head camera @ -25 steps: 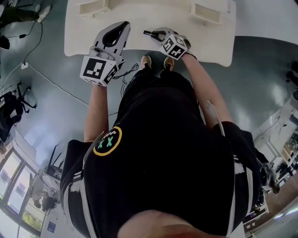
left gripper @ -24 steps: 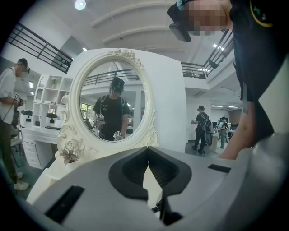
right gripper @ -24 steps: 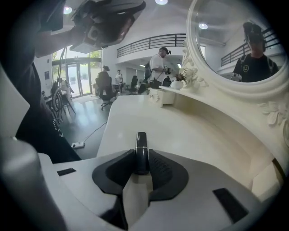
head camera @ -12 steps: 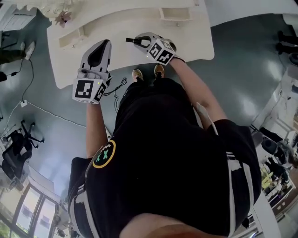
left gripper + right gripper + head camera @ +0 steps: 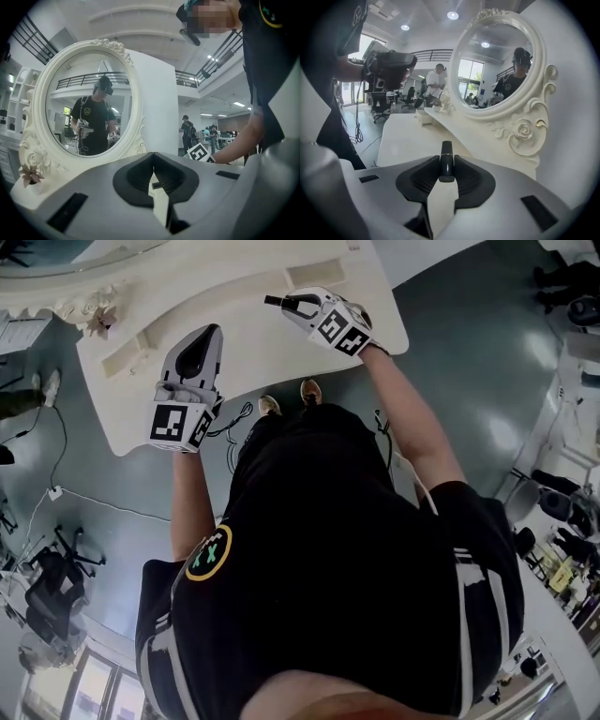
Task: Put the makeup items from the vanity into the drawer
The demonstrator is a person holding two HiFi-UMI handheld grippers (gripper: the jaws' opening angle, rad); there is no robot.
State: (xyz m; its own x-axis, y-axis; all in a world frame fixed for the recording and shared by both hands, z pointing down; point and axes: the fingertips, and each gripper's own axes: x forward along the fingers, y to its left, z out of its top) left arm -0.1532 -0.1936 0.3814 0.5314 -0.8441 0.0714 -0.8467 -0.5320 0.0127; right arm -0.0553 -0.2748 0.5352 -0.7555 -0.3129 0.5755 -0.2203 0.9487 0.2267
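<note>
Lengthwise in the right hand-held gripper [image 5: 446, 169] — black lipstick [image 5: 446, 155], tip forward.

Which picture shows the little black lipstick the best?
The right gripper view: the lipstick stands big and sharp, pinched in the jaws of the right gripper. The head view shows only its small dark tip poking out. The left gripper view doesn't show it.

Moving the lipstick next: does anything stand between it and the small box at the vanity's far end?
Nothing rests on the vanity top between them. The lipstick, clamped in the right gripper, faces bare surface up to the box. The left gripper hangs above, left of that line.
</note>
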